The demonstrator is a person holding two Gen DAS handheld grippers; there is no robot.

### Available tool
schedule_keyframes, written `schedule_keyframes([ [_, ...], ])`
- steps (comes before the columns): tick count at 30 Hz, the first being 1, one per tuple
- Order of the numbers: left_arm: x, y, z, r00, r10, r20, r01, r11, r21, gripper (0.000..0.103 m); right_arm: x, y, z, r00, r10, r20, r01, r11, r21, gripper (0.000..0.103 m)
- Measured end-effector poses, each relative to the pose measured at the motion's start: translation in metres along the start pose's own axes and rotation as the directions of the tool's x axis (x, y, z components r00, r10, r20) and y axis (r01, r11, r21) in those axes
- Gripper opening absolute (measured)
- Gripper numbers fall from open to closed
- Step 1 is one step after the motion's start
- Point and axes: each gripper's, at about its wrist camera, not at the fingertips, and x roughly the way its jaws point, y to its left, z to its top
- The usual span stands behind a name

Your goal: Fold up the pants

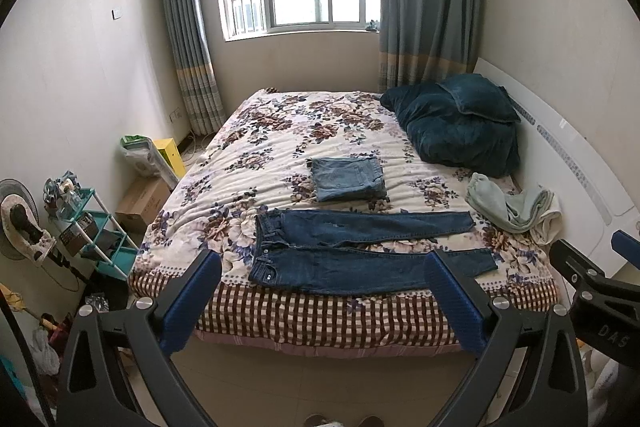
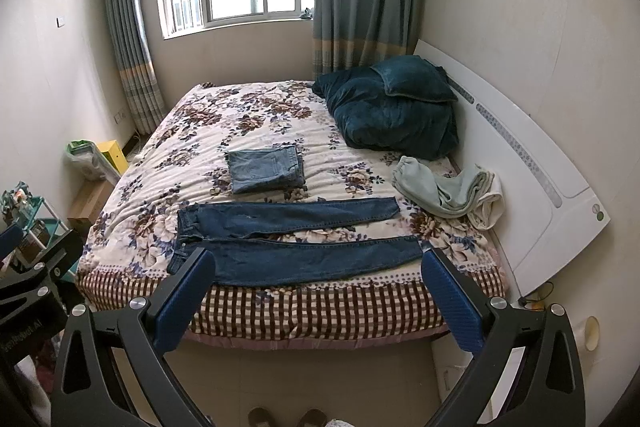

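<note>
The left gripper (image 1: 324, 291) and right gripper (image 2: 318, 287) are being held wide apart and empty off the bed's (image 2: 320, 311) near edge. The dark jeans (image 2: 288, 243) are being left spread flat there, legs apart, so folding is judged unstarted; one leg needs laying over the other. Beyond, folded lighter jeans (image 2: 266, 171) are lying.

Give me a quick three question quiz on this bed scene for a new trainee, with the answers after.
1. True or false: the dark jeans lie spread flat with both legs apart.
2. What lies just behind them? A) folded light jeans B) a towel C) a book
3. Fill in: the left gripper and right gripper are both ____.

Key: 1 true. 2 A. 3 open, holding nothing, short of the bed.
</note>
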Motion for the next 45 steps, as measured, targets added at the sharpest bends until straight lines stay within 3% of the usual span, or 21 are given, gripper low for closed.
schedule_keyframes([
  [33,0.003,0.001,-0.003,1.000,-0.005,0.007,0.005,1.000,0.002,0.103,-0.002,-0.003,0.005,1.000,-0.003,-0.005,0.003,1.000,0.016,0.103],
  [41,0.039,0.017,-0.006,0.997,0.055,0.051,-0.056,0.998,0.021,0.103,0.024,-0.002,-0.004,0.999,-0.036,0.004,0.036,0.993,0.110,0.103],
  [45,0.072,0.027,-0.011,0.998,0.056,0.036,-0.057,0.998,0.016,0.103,0.059,0.007,-0.007,0.993,-0.110,0.032,0.105,0.987,0.123,0.103],
])
